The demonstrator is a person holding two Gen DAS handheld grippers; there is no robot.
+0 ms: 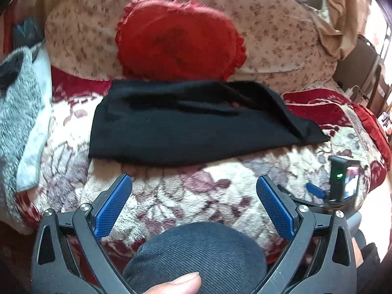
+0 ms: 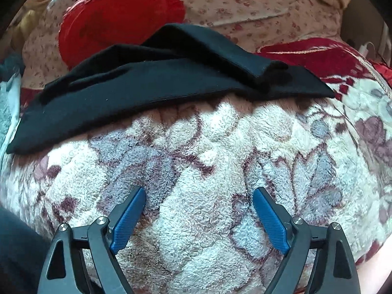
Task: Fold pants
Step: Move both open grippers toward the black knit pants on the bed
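The black pants lie folded in a wide flat bundle on the floral fleece blanket. They also show in the right wrist view, with a folded layer on top at the back. My left gripper is open and empty, held back from the near edge of the pants. My right gripper is open and empty over bare blanket, short of the pants. The right gripper's body shows at the right of the left wrist view.
A red heart-shaped cushion leans on the floral sofa back right behind the pants. A grey fluffy cloth lies at the left. A knee in dark fabric is under the left gripper. A dark red cushion is at the right.
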